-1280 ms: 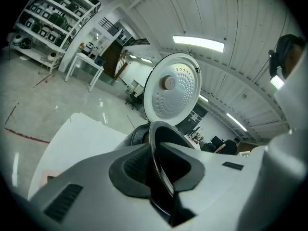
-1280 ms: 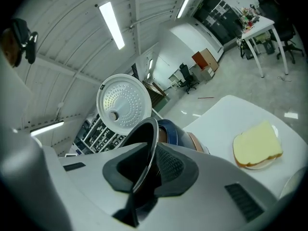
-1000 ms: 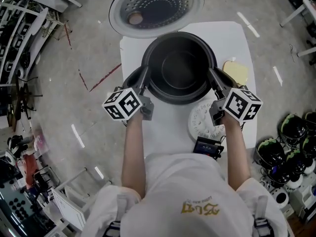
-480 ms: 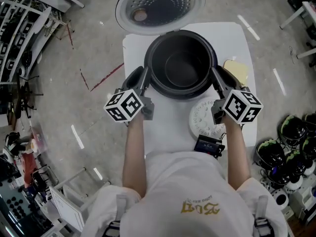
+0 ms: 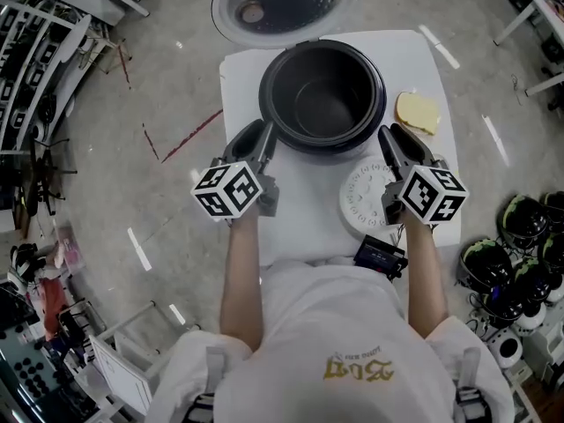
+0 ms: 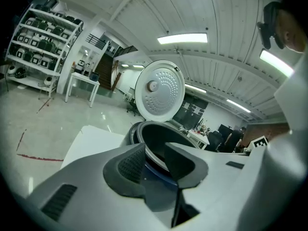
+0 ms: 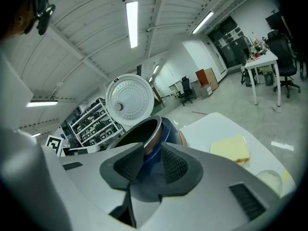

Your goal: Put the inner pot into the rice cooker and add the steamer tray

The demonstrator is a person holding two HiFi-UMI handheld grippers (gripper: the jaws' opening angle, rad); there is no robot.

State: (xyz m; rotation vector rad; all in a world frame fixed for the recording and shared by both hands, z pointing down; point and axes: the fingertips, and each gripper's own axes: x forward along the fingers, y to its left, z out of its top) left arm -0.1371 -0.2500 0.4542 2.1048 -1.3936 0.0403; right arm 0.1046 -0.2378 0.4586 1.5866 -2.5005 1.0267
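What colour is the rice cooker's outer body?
The rice cooker is dark blue; clearest in the right gripper view.

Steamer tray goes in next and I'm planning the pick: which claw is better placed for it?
Right. The steamer tray lies on the table close beside the right claw, while the left claw is on the pot's other side. Both claws have just been opening and are empty.

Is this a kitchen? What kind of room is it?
Probably not a kitchen. It looks like a workshop or lab: tall shelves packed with equipment, a desk with office chairs on a bare grey floor, and the rice cooker just sits on a white table.
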